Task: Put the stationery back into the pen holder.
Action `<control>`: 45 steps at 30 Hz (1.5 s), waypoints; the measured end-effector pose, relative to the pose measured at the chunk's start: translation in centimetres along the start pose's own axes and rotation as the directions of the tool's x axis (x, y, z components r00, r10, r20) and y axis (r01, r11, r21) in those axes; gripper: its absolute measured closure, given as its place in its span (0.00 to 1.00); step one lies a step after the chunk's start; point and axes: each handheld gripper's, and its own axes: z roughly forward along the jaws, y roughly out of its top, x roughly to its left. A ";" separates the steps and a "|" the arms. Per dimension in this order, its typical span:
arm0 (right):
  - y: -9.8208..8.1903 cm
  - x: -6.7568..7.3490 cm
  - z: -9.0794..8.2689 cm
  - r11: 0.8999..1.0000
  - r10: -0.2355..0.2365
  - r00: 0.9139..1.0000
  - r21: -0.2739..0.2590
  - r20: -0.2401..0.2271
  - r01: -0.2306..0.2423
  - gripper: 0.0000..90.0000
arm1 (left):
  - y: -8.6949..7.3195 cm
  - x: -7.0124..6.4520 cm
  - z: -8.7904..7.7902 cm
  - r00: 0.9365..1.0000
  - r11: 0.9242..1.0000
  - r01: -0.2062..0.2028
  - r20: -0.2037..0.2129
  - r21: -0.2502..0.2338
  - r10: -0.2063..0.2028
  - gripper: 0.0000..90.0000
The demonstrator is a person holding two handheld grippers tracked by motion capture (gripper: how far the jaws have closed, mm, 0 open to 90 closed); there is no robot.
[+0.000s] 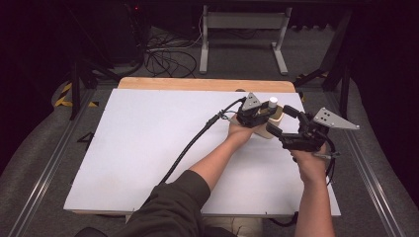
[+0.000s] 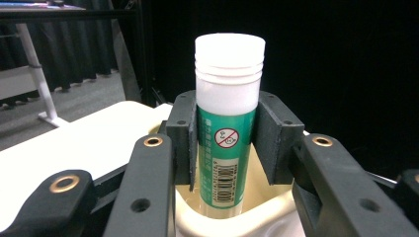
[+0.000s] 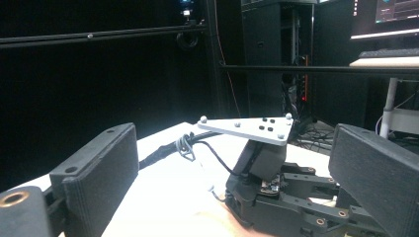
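Observation:
A green-labelled tube (image 2: 228, 123) with a white cap (image 1: 272, 102) stands upright in a cream cup (image 2: 257, 217) at the far right of the white board. My left gripper (image 2: 228, 136) is shut on the tube, one pad on each side just below the cap. In the high view the left gripper (image 1: 257, 116) sits against the cup (image 1: 271, 129). My right gripper (image 1: 282, 121) is open and holds nothing, just right of the cup. In the right gripper view its jaws (image 3: 237, 173) stand wide apart, facing the left gripper (image 3: 276, 192).
The white board (image 1: 148, 148) lies on a wooden table whose far edge (image 1: 197, 83) shows. The left gripper's cable (image 1: 188, 148) trails across the board toward the person. Beyond the table are loose floor cables (image 1: 163, 59) and a metal stand (image 1: 242, 29).

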 end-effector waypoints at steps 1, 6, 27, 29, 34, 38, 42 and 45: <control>0.0 0.0 0.0 1.000 0.000 1.000 0.000 0.000 0.000 0.06 | 0.0 0.0 0.0 1.000 1.000 -0.002 -0.002 0.000 0.002 0.71; 0.0 0.0 0.0 1.000 0.000 1.000 0.001 0.000 0.000 0.06 | 0.0 -0.1 0.0 1.000 1.000 -0.009 -0.004 0.001 0.009 0.71; 0.0 0.0 0.0 1.000 0.001 1.000 -0.001 0.000 -0.001 0.06 | 0.5 0.2 -0.3 1.000 1.000 -0.004 -0.014 -0.017 0.004 0.67; 0.0 0.0 0.0 1.000 0.000 1.000 0.002 -0.001 0.000 0.06 | 0.6 0.2 -0.4 1.000 1.000 0.002 -0.013 -0.011 -0.002 0.65; 0.0 0.0 0.2 1.000 -0.001 1.000 0.006 -0.002 0.001 0.06 | 0.9 0.4 -0.7 1.000 1.000 -0.005 -0.013 -0.010 0.005 0.62; 0.0 0.0 0.3 1.000 -0.004 1.000 0.007 -0.003 0.004 0.06 | 1.2 0.5 -1.1 1.000 1.000 0.001 -0.004 -0.002 -0.001 0.60; -0.1 0.1 0.4 1.000 -0.005 1.000 0.013 -0.004 0.005 0.06 | 1.5 0.6 -1.6 1.000 1.000 0.015 0.003 0.000 -0.015 0.53; -0.1 0.1 0.4 1.000 -0.008 1.000 0.018 -0.003 0.008 0.06 | 2.0 0.7 -2.2 1.000 1.000 0.012 0.003 -0.003 -0.012 0.47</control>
